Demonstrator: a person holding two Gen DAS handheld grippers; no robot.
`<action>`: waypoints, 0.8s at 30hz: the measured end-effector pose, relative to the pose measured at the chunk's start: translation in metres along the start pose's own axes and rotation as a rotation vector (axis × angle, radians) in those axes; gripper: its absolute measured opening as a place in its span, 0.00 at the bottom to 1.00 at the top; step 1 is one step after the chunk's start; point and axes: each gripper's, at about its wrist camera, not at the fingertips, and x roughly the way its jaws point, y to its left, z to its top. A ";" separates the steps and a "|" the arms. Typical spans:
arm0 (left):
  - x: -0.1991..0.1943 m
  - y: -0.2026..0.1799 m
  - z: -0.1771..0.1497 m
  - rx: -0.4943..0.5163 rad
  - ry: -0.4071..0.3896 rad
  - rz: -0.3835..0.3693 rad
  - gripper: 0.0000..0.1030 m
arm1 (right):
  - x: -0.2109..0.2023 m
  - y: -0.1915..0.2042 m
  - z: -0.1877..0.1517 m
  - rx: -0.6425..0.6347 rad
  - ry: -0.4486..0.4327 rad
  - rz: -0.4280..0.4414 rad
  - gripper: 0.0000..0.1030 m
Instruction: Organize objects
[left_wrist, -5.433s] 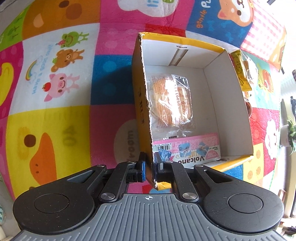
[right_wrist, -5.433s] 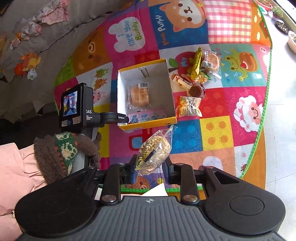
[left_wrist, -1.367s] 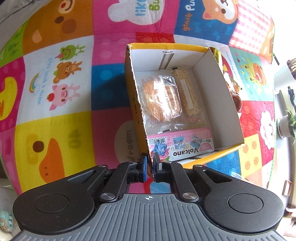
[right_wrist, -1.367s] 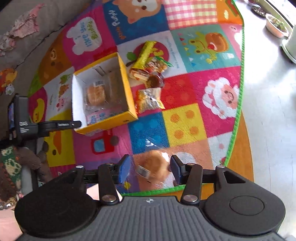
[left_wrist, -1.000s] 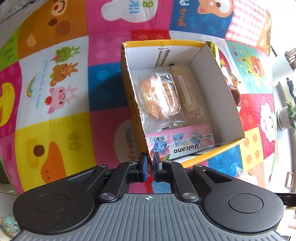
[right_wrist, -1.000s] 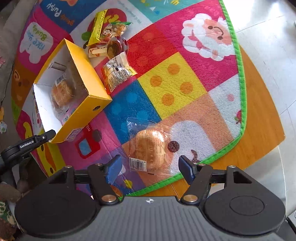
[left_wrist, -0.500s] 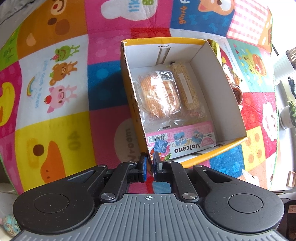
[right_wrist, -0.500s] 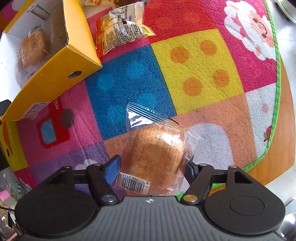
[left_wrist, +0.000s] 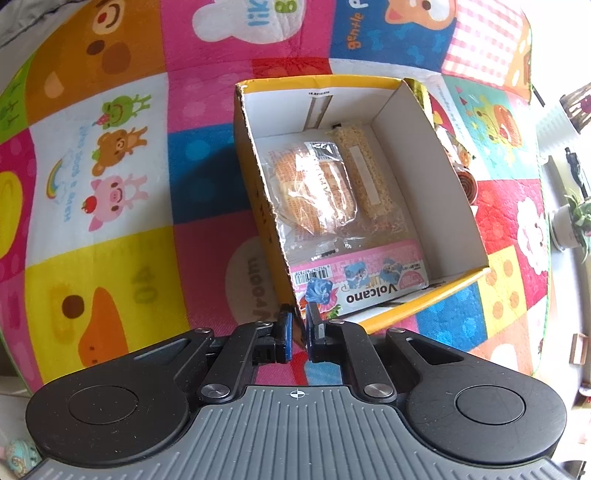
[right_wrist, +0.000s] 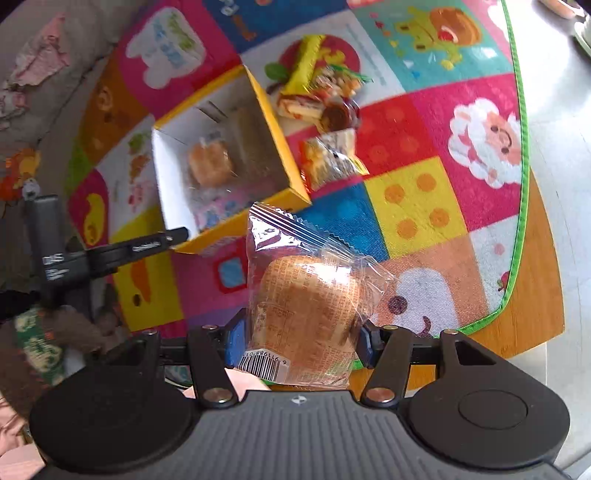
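Note:
A yellow cardboard box (left_wrist: 255, 192) (right_wrist: 279, 147) lies open on the play mat. In it are a wrapped bun (left_wrist: 314, 192), a pale grain bar (left_wrist: 364, 173) and a pink Volcano packet (left_wrist: 365, 280). My left gripper (left_wrist: 299, 332) is shut on the box's near left corner. My right gripper (right_wrist: 297, 341) holds a second wrapped bun (right_wrist: 306, 306) in clear plastic, lifted above the mat; its jaws are still closing and the pads press on the bun from both sides.
Loose snack packets (right_wrist: 325, 92) and an orange-edged bag (right_wrist: 332, 158) lie on the mat right of the box. The mat's green edge (right_wrist: 521, 184) borders grey floor. A person's knitted glove (right_wrist: 48, 332) holds the left gripper. A potted plant (left_wrist: 569, 221) stands at the right.
The right gripper came down over the bun on the mat, closed on it and lifted it up. The left gripper and the box kept still.

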 end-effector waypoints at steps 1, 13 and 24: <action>0.000 0.001 0.000 -0.007 0.002 -0.005 0.09 | -0.013 0.009 0.002 -0.021 -0.016 0.001 0.55; 0.001 0.004 0.004 -0.057 0.022 -0.016 0.09 | -0.086 0.065 0.013 -0.126 -0.188 0.017 0.55; 0.001 0.004 0.001 -0.083 0.021 -0.024 0.09 | -0.041 0.089 0.049 -0.082 -0.114 0.008 0.55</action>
